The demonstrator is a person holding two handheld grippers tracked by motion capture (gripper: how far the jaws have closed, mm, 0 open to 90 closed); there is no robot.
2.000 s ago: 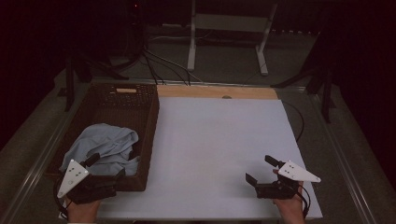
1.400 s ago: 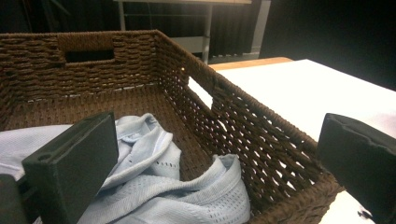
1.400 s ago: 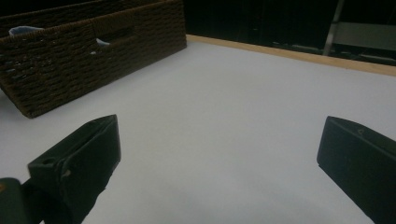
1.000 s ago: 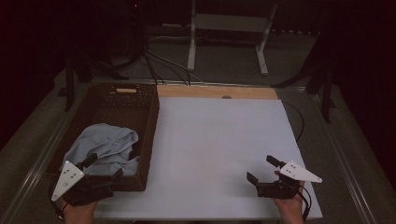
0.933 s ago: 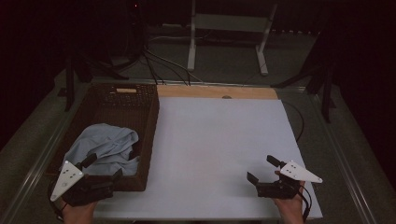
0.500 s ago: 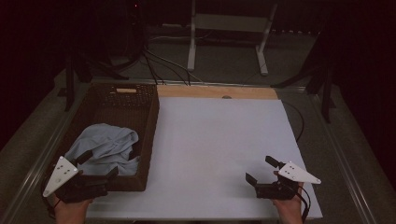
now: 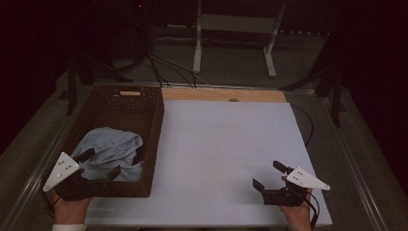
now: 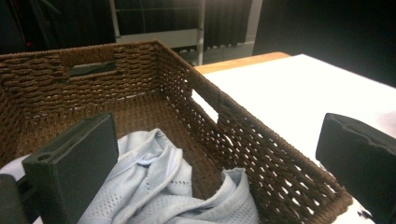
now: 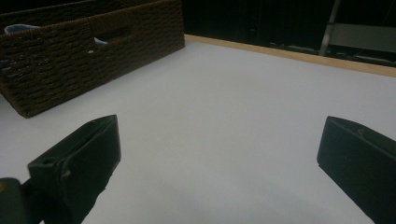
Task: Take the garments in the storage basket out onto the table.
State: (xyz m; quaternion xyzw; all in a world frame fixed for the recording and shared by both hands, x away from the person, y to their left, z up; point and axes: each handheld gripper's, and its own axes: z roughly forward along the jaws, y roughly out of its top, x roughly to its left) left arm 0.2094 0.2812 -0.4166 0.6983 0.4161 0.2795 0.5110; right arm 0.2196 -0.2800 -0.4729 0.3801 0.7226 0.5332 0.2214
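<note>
Pale blue garment (image 7: pixel 113 151) lies bunched in the near end of the wicker basket (image 7: pixel 144 103), which sits along the tabletop's left edge. Nothing lifted out yet; judged to be at the very start.

Left gripper (image 7: pixel 98 166): jaws spread, empty, poised over the basket's near-left corner, just above the cloth. Right gripper (image 7: pixel 270 175): jaws spread, empty, resting near the white tabletop's (image 7: pixel 226 144) near-right corner.

Versus two seconds back: left gripper has drawn toward the near-left; right one barely shifted; cloth unchanged.

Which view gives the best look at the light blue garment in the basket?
The left gripper view: the light blue garment lies close up, its mesh weave plain. The high view shows it whole but small, crumpled at the wicker basket's near end. The right gripper view catches a sliver above the rim.
</note>
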